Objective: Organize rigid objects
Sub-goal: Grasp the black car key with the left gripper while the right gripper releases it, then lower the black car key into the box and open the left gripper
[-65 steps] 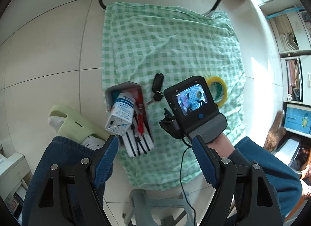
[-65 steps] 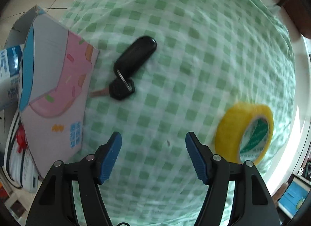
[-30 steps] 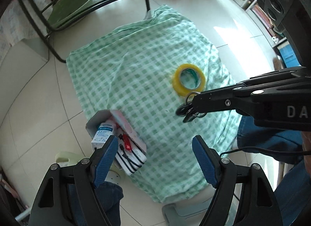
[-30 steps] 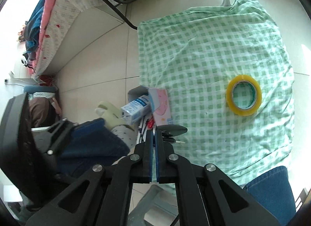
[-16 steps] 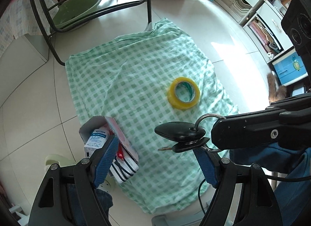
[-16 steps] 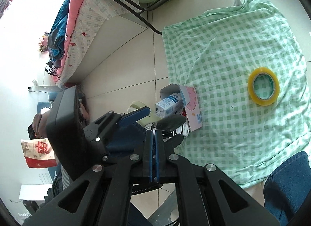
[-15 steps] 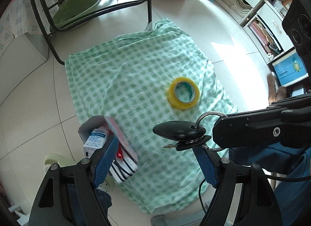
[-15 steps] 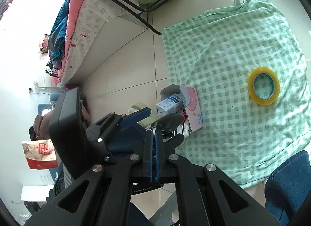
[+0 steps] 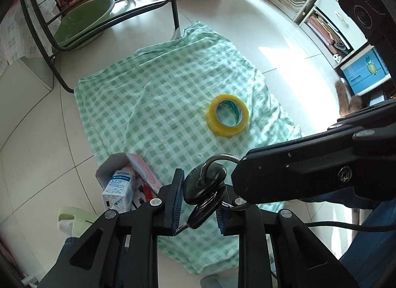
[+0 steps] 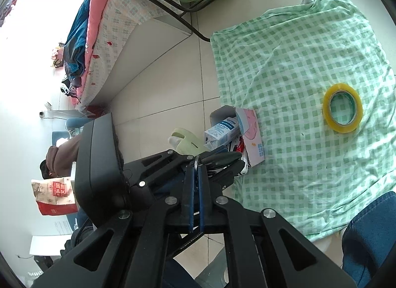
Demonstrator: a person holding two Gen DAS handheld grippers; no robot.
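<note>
- left gripper (image 9: 199, 197): jaws just drawn in narrow around the black key fob (image 9: 203, 185), which sits between the blue pads.
- right gripper (image 10: 195, 176): jaws clamped on the key ring (image 9: 220, 161).
- yellow tape roll (image 9: 228, 118): lying flat on the green checked cloth (image 9: 160, 90).
- open box (image 9: 116, 166): at the cloth's near-left edge, holding a small carton (image 9: 118, 189).

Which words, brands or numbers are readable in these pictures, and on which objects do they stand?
Nothing can be read with certainty.
Milk carton: blue print, too small to read.
Pink box flap: blue characters, blurred.
Red and white paper bag: large characters, unclear.
Tape roll: green print inside the core, illegible.
Camera lens ring: tiny lettering, unreadable.
</note>
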